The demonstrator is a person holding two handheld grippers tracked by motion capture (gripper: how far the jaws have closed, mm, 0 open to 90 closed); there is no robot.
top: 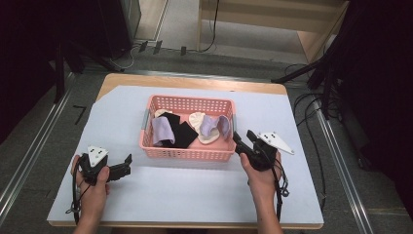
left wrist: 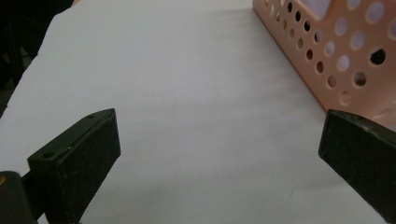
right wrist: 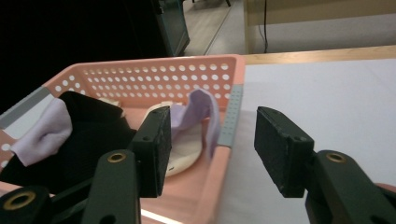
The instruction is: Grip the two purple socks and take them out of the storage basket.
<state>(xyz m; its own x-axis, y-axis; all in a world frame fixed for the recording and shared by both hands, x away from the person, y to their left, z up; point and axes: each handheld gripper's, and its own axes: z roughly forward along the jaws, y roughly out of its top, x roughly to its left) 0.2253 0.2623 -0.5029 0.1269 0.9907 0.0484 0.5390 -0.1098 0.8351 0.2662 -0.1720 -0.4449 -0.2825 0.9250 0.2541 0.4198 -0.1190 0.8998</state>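
Observation:
A pink perforated basket point(top: 185, 155) stands mid-table on a white sheet. In it lie a lilac sock point(top: 162, 130), a black cloth point(top: 182, 132), a cream sock point(top: 197, 119) and a second lilac sock point(top: 214, 126). My right gripper point(top: 243, 136) is held at the basket's right front corner, open, with nothing between its jaws. In the right gripper view its gripper point(right wrist: 212, 140) looks past the basket point(right wrist: 154, 77) rim at a draped lilac sock point(right wrist: 201, 109). My left gripper point(top: 128, 164) sits low at the left front, open. In the left gripper view that gripper point(left wrist: 219, 140) has bare sheet between its jaws.
The white sheet point(top: 195, 190) covers most of the wooden table point(top: 195, 82). A grey handle strip point(right wrist: 231, 116) runs along the basket's near side. The basket wall point(left wrist: 336, 56) lies close to the left gripper's far jaw. Cables and dark stands point(top: 321, 73) surround the table.

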